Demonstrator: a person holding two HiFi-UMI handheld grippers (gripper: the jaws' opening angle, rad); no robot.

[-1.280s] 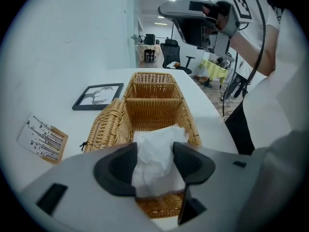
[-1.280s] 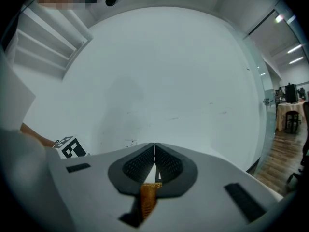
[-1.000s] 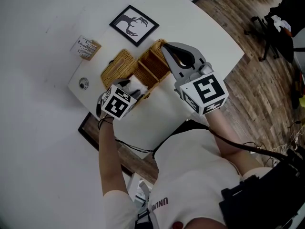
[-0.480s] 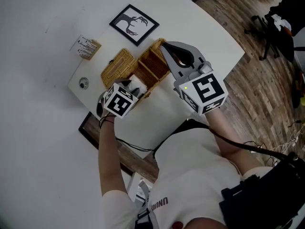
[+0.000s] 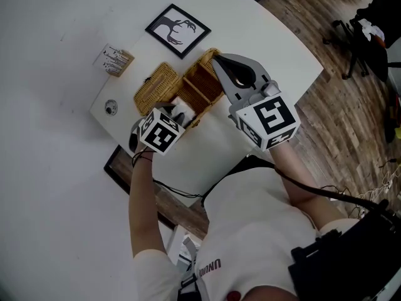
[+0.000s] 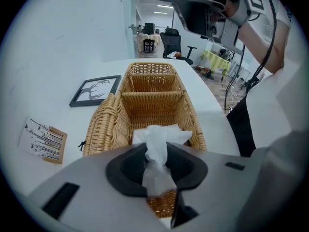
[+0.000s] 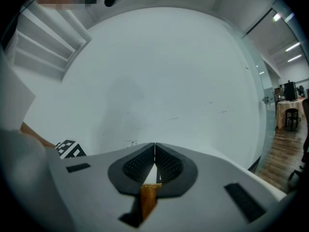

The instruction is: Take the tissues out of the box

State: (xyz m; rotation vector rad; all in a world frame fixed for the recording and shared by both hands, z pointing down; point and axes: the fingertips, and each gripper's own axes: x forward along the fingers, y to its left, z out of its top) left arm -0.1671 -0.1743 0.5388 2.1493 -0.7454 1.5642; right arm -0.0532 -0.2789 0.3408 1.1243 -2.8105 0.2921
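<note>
Fingers (image 6: 190, 168) of left gripper (image 6: 157, 153), just closing, seemingly pinch tissue (image 6: 157, 139) above basket (image 6: 152, 105); right gripper (image 7: 155, 151) jaws together.

We are in an open-plan office. Past the far edge of the white tabletop (image 6: 205, 93), a long room runs back with a black swivel chair (image 6: 174, 37) and a desk (image 6: 147, 40), under rows of strip lights (image 6: 164, 6) in the ceiling. From the head view, another wheeled office chair (image 5: 351, 36) stands on the wood-plank floor (image 5: 351, 124), and loose cables (image 5: 385, 184) lie at that floor's edge beside us.
</note>
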